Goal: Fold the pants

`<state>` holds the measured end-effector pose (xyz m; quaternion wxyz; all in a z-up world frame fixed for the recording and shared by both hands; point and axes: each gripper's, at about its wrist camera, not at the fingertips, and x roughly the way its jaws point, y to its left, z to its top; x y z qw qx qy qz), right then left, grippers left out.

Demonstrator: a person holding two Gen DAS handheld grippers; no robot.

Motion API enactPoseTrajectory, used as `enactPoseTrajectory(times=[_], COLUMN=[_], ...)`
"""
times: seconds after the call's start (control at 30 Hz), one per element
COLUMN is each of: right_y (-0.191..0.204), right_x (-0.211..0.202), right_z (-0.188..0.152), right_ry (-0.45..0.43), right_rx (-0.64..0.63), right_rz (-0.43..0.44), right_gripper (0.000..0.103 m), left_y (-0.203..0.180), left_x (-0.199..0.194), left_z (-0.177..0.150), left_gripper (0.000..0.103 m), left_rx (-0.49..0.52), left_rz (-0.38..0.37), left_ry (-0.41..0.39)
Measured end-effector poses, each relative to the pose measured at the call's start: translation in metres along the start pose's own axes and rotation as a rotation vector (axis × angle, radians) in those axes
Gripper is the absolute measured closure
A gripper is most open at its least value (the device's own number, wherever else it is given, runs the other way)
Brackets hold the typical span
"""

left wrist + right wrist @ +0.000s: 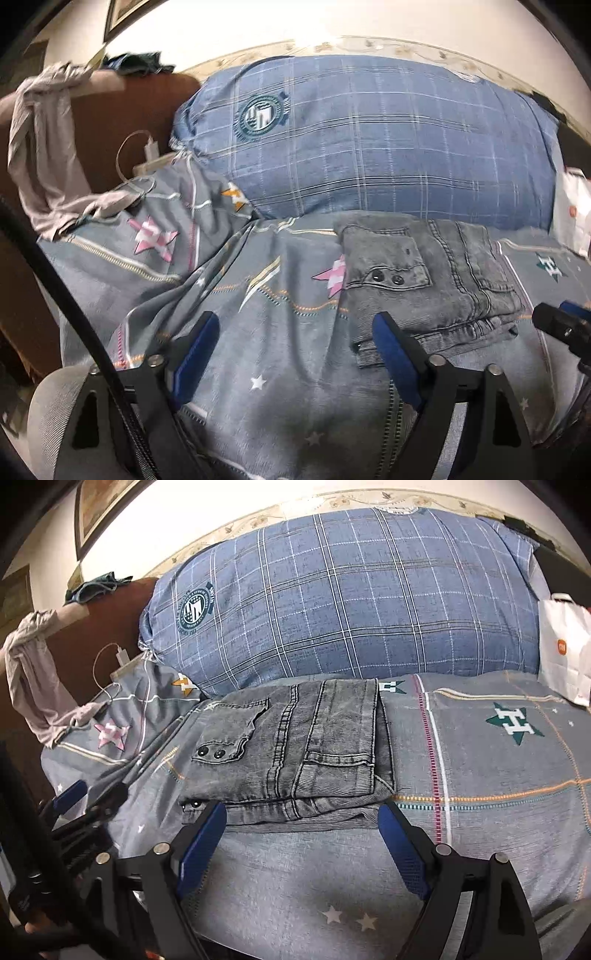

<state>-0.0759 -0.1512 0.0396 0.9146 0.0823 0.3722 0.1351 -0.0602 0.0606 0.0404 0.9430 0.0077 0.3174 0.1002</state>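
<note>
Grey denim pants point(295, 753) lie folded in a compact stack on the grey star-print bedsheet point(498, 775). They also show in the left wrist view point(424, 280), at the right. My right gripper point(301, 812) is open and empty, just in front of the stack's near edge, fingers spread about as wide as the stack. My left gripper point(295, 325) is open and empty over bare sheet, left of the pants; its right finger overlaps the stack's near left corner. The left gripper's tip point(92, 797) shows at the left of the right wrist view.
A large blue plaid pillow point(351, 602) lies behind the pants. A white paper bag point(565, 646) stands at the right. A brown headboard point(122, 122) with a grey garment point(40, 147) draped on it is at the left, with a white charger and cable point(147, 155).
</note>
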Motion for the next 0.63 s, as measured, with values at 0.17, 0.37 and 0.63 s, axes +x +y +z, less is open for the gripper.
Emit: enactPoseTrajectory(times=[0.17, 0.37, 0.63], right_y=[0.002, 0.006, 0.005], right_x=[0.009, 0.006, 0.001], right_z=[-0.003, -0.004, 0.0], right_ry=[0.036, 0.034, 0.018], right_rx=[-0.009, -0.022, -0.009], right_rz=[0.007, 0.021, 0.052], right_gripper=[0.016, 0.016, 0.016], left_y=[0.012, 0.004, -0.003], left_x=[0.0, 0.006, 0.001], left_z=[0.003, 0.006, 0.007], left_gripper=[0.015, 0.015, 0.015], left_rx=[-0.048, -0.02, -0.016], left_rz=[-0.024, -0.054, -0.073], left_ry=[0.057, 0.12, 0.059])
